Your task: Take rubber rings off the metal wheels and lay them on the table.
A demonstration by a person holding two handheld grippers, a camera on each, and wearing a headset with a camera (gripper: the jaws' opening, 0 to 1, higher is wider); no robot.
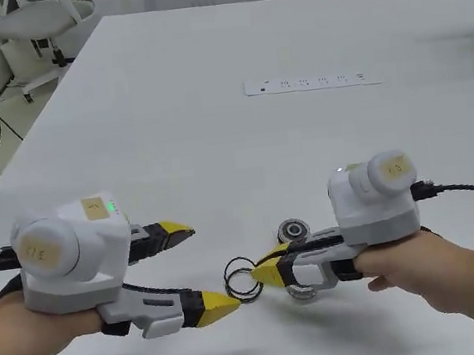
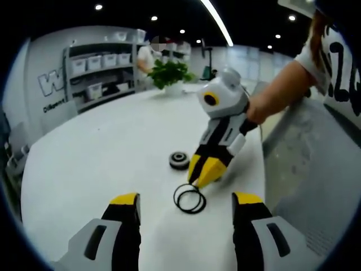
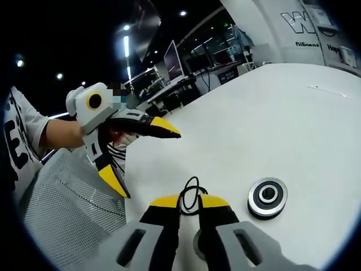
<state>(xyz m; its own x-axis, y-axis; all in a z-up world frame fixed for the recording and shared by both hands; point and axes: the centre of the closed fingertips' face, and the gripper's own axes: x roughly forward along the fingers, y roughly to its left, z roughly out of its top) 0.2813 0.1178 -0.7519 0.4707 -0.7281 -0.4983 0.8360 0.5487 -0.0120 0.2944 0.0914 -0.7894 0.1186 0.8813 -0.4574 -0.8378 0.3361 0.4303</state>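
Right gripper (image 1: 262,276) is pinched on the thin black rubber ring (image 2: 190,199) lying on the white table (image 1: 211,103) near the small round metal wheel (image 3: 268,197), left gripper (image 1: 209,267) gaping empty, so I'd just let go gently.

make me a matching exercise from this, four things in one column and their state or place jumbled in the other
Column one
1 left tongs
2 right tongs
3 metal wheel
4 power strip

Column two
a far across the table
b shut on a rubber ring
c open
d flat on the table beside the right tongs

Pairs: 1-c, 2-b, 3-d, 4-a
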